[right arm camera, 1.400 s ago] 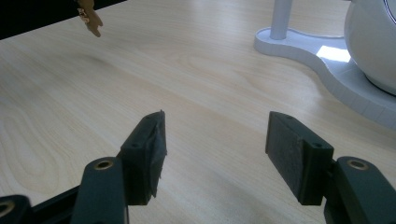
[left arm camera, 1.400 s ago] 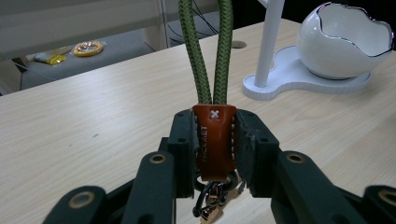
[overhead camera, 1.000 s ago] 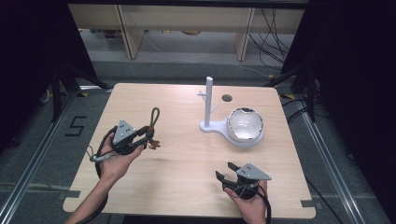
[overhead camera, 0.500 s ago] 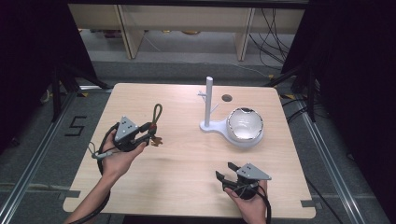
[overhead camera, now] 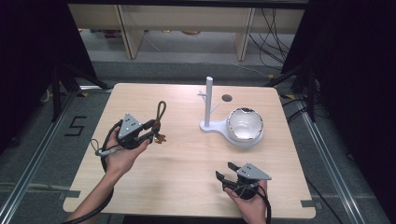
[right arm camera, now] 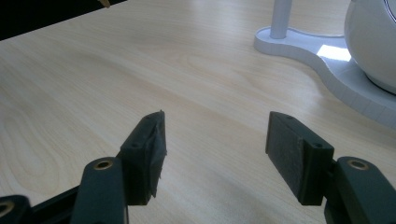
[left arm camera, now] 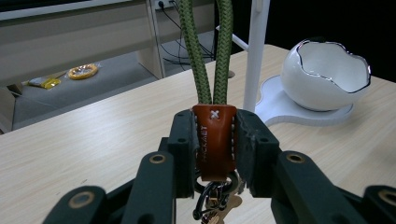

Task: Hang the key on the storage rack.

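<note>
A keychain with a green cord loop (overhead camera: pixel 161 108), a brown leather tab (left arm camera: pixel 215 140) and metal keys (overhead camera: pixel 161 138) hangs in my left gripper (overhead camera: pixel 153 127) above the table's left half. In the left gripper view the two pads (left arm camera: pixel 183 140) press on the tab from both sides, the cord (left arm camera: pixel 210 51) rises above them and the ring dangles below. To the right stands a white stand with an upright post (overhead camera: pixel 208 98) and a white egg-shaped bowl (overhead camera: pixel 245 125). My right gripper (overhead camera: pixel 225 173) rests near the front edge, open, with nothing between its fingers (right arm camera: pixel 289 154).
The wooden table (overhead camera: pixel 187 158) has a round hole (overhead camera: pixel 227 98) behind the stand. The stand's flat base (right arm camera: pixel 322 51) lies ahead and right of my right gripper. Shelving and cables sit on the floor beyond the far edge.
My left gripper has shifted slightly right and away from the person, with the keychain still in it. The right gripper has stayed put.
</note>
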